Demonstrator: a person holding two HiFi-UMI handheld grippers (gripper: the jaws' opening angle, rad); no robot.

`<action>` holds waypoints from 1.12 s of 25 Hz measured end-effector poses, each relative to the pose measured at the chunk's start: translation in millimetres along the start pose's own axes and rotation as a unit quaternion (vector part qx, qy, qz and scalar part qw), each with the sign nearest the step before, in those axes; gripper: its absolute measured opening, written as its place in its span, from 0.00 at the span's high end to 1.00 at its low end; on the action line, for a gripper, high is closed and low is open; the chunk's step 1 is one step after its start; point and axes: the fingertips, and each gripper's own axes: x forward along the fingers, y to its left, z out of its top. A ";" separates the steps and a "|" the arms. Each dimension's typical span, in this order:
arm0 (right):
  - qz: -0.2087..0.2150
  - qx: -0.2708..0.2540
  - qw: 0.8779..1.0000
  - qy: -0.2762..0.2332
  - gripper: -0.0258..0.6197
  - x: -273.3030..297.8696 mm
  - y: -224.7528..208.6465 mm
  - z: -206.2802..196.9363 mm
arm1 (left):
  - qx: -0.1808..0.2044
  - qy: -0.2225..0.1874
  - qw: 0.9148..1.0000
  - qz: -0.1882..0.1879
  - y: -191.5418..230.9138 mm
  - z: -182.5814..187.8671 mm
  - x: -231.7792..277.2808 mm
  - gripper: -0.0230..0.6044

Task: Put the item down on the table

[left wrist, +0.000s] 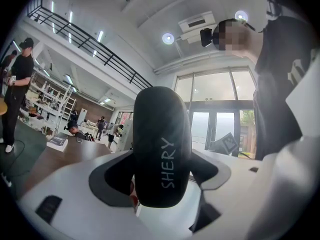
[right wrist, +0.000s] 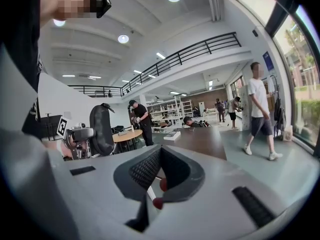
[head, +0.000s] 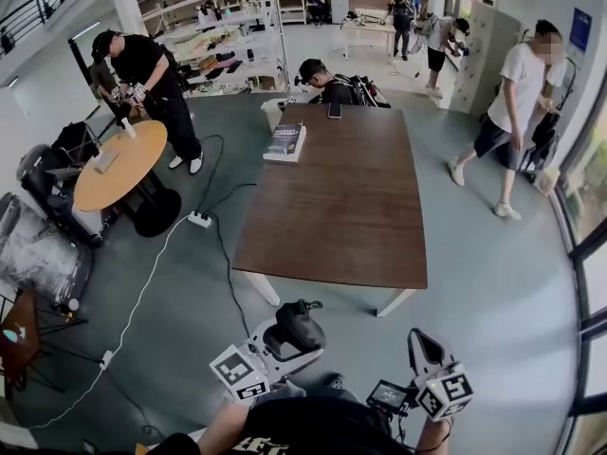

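Holding, your left tongs: clamped on a black oblong case printed "SHERY", which sticks out past their tips.
Case: in the air, short of the near edge of the brown rectangular wooden desk, not touching it.
Your right tongs: pressed together with nothing between them, also short of the desk's near edge.
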 end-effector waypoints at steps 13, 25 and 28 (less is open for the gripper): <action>0.033 0.005 0.999 0.030 0.98 14.5 12.4 -24.2 | -0.014 0.004 0.999 0.040 0.0 -15.2 -25.4 0.42; 0.012 -0.006 0.999 0.034 0.98 29.2 -1.7 -13.6 | -0.019 -0.017 1.000 0.015 24.6 -8.1 -0.8 0.42; 0.014 -0.011 0.999 0.030 0.98 43.5 -3.4 -3.6 | -0.019 -0.016 1.000 0.015 34.8 -5.8 1.8 0.42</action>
